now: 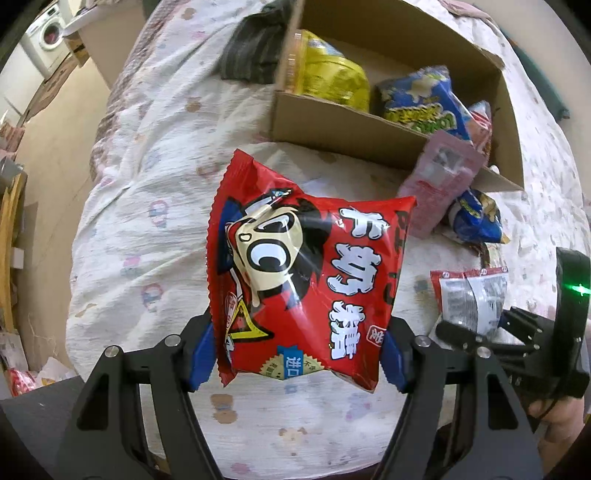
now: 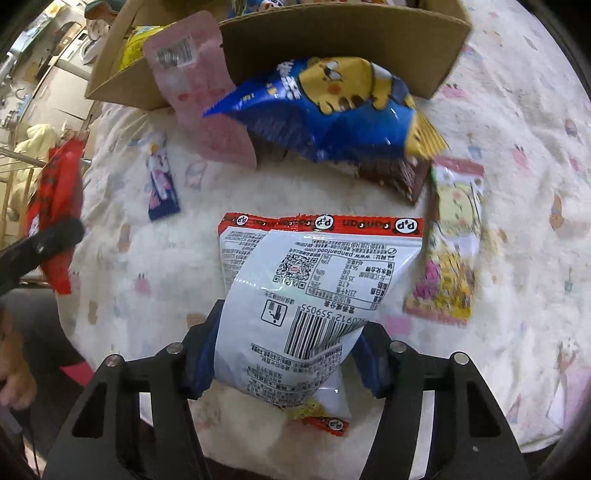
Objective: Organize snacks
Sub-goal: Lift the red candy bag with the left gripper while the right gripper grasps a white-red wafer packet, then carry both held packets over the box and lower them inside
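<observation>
While the left gripper (image 1: 297, 354) is clamping the red candy bag (image 1: 306, 280) at frame centre, the right gripper (image 2: 284, 363) is pinching the white packet (image 2: 314, 295) near its lower edge; either slick bag risks slipping before reaching the cardboard box (image 1: 351, 125) at upper right.

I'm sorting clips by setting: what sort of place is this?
Probably a home bedroom or living area: the snacks lie on a bed with a printed quilt, a washing machine stands in the background, and a cardboard box serves as the bin.

White snack packet (image 2: 295, 306) between the right tool's (image 2: 286, 360) blue pads (image 2: 201, 363), above the patterned bedspread (image 2: 517, 221).
</observation>
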Tool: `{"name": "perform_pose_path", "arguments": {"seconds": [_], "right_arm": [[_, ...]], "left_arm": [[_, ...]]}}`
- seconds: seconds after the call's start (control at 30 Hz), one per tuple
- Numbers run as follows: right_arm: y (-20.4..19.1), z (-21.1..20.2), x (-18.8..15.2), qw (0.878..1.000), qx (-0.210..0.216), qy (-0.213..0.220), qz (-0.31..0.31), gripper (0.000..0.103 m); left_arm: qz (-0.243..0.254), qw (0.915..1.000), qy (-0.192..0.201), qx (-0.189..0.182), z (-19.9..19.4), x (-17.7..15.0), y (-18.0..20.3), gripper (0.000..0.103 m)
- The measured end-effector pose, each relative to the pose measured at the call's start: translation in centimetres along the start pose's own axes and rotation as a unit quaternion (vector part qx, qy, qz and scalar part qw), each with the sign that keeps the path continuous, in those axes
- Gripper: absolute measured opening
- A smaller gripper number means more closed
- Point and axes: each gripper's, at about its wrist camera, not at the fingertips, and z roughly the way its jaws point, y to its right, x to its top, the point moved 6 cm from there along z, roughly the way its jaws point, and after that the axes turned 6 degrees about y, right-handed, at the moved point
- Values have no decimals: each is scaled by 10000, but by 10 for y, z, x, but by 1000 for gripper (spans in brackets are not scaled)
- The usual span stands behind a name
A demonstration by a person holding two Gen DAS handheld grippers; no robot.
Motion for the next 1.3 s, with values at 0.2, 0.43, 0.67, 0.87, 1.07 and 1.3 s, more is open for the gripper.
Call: {"name": "perform_pose_path", "arguments": {"seconds": [0.2,0.43,0.67,0.87,1.07,1.3], "right_arm": [[0,-24,-3,9992,334,222,22,63],[1,-94,44,9911,592,1184,107,63],[2,-133,107,9826,428,1804,72,63],[1,-133,162,9780,447,2029,188,63],[-1,-122,202,9707,391,2371,82,63],[-2,-102,213,9713,425,2338,60,63]], "left_arm": [[194,9997,119,18,-5,5,23,69],[115,9975,670,-186,-48,47,34,69],[343,9923,1188,-37,-73,113,47,69],[393,9898,1366,-18,-62,158,64,69],[443,9866,1563,-159,-38,180,76,69],[448,9849,1639,-320,-18,192,75,69]]}}
